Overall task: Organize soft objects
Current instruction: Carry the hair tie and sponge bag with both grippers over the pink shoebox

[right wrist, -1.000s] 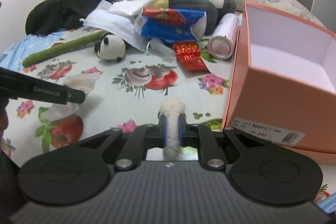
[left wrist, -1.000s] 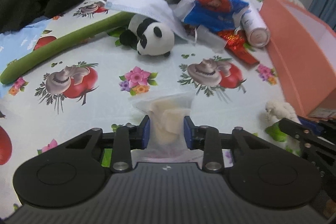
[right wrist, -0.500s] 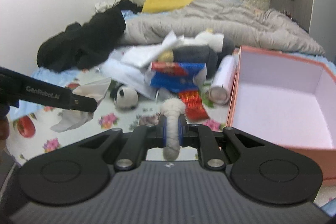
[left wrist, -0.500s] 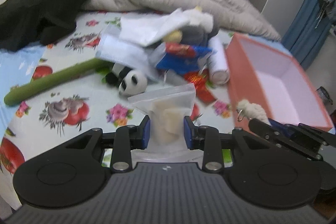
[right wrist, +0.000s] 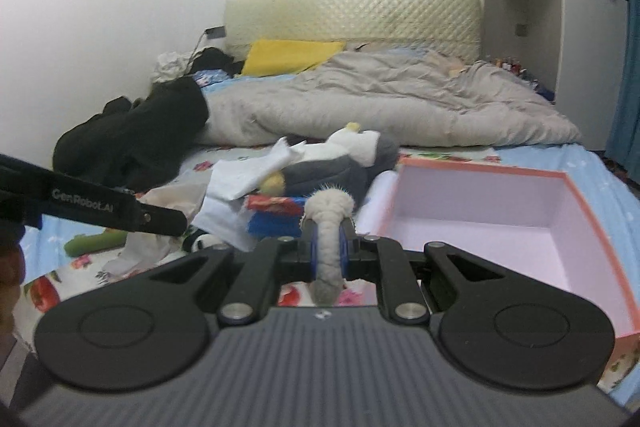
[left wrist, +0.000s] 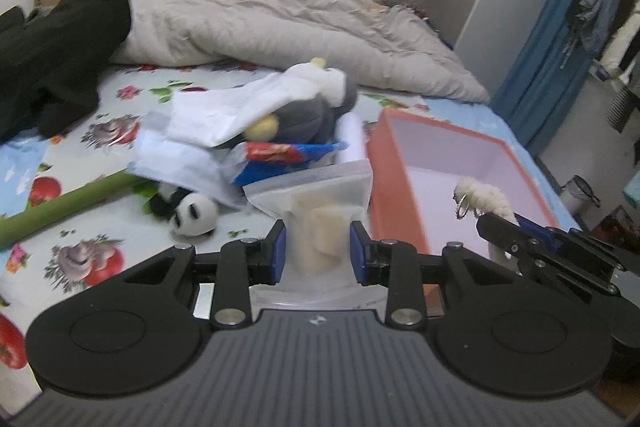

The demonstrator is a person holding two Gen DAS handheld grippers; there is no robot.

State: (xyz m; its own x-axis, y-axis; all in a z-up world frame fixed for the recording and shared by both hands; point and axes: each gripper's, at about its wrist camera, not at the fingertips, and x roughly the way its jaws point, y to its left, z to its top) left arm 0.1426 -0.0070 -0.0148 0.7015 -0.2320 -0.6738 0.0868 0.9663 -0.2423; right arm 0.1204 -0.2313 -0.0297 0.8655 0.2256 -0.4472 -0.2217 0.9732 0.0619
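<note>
My left gripper (left wrist: 318, 247) is shut on a frosted plastic bag (left wrist: 316, 211) with pale soft pieces inside, held in the air above the bed. My right gripper (right wrist: 326, 247) is shut on a cream fluffy plush keychain (right wrist: 329, 223), raised just left of the open orange box (right wrist: 600, 227). In the left wrist view the keychain (left wrist: 482, 197) with its metal ring hangs over the box (left wrist: 394, 203). A small panda plush (left wrist: 192, 213) lies on the fruit-print sheet. A grey and white plush (left wrist: 308, 107) lies in the pile behind it.
The pile holds white cloths (left wrist: 224, 115), a blue and red snack pack (left wrist: 280, 159) and a white can (left wrist: 352, 139). A long green plush stalk (left wrist: 60, 207) lies at left. Black clothes (left wrist: 52, 55) and a grey duvet (left wrist: 280, 39) fill the far bed.
Both grippers have risen from the sheet with their loads and tilted up. The right one has carried the keychain over toward the box; the left has lifted the bag off the sheet.
</note>
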